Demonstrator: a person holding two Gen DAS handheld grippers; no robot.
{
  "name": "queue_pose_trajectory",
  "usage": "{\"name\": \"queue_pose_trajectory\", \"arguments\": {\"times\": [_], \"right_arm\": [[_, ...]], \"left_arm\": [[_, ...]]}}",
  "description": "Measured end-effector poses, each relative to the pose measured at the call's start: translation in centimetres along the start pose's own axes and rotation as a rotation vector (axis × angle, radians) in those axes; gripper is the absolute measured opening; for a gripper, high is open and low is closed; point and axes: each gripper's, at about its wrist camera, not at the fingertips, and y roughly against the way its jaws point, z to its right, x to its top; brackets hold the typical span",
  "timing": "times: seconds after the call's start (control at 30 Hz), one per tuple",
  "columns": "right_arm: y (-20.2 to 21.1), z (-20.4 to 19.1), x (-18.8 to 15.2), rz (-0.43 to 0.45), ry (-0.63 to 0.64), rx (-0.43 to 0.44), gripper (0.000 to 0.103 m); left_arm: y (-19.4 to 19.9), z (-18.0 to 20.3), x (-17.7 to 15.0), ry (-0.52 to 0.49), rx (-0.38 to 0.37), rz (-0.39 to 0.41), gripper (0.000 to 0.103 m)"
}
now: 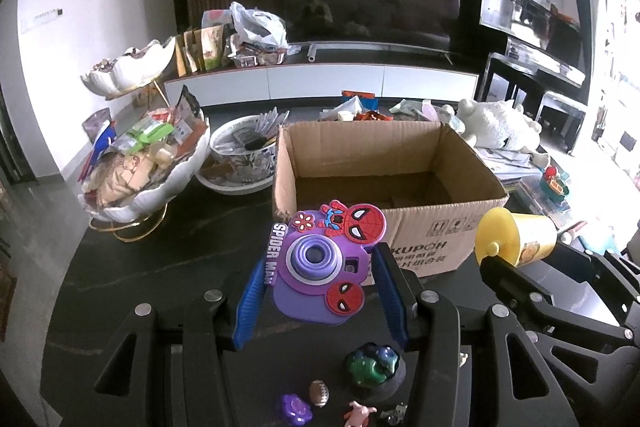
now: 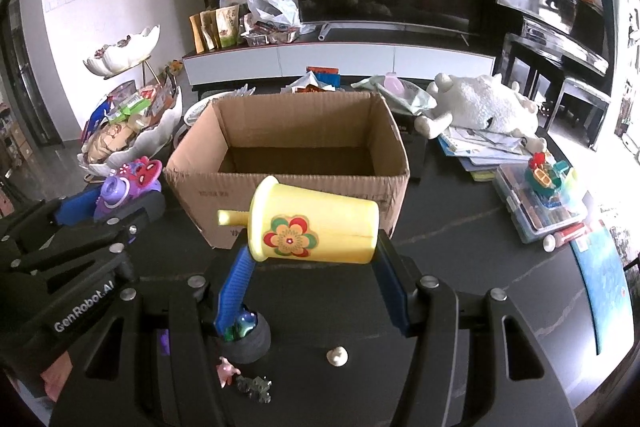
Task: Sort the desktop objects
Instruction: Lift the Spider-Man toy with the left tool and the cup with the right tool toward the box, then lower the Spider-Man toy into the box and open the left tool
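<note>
Your left gripper (image 1: 320, 267) clamps the light, stiff toy camera (image 1: 320, 267) by its sides at frame centre, and your right gripper (image 2: 312, 255) pinches the hollow, probably slippery yellow cup (image 2: 316, 227) end to end, so hold gently.

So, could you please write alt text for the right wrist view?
The right hand-held gripper holds a yellow toy cup sideways before an open cardboard box on a dark table. At left, the left hand-held gripper holds a purple toy camera.

Daylight blows out the right edge; fisheye bends and darkens corners, centre stays sharp.
</note>
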Motion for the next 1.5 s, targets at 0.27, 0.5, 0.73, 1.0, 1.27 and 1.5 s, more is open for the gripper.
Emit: {"name": "queue_pose_trajectory", "arguments": {"times": [0.27, 0.5, 0.73, 1.0, 1.27, 1.5], "right_arm": [[-0.7, 0.1, 2.2, 0.013, 0.014, -0.006, 0.055], [-2.0, 0.3, 3.6, 0.012, 0.013, -0.008, 0.055], [-3.3, 0.5, 4.7, 0.003, 0.013, -0.004, 0.055], [-5.6, 0.6, 6.4, -0.027, 0.036, -0.013, 0.055], [-7.2, 1.3, 6.7, -0.046, 0.032, -0.021, 0.055], [-8.1, 1.6, 6.6, -0.059, 0.028, -0.018, 0.055]], "left_arm": [[-1.0, 0.5, 2.1, -0.019, 0.005, 0.009, 0.048], [-2.1, 0.6, 3.6, -0.031, 0.014, 0.014, 0.048], [-3.5, 0.4, 4.6, -0.034, 0.027, 0.007, 0.048], [-5.4, 0.4, 5.6, -0.048, 0.037, -0.003, 0.048], [-7.9, 0.8, 5.8, -0.05, 0.024, -0.039, 0.048], [-9.8, 1.1, 5.9, -0.045, 0.021, -0.065, 0.048]]}}
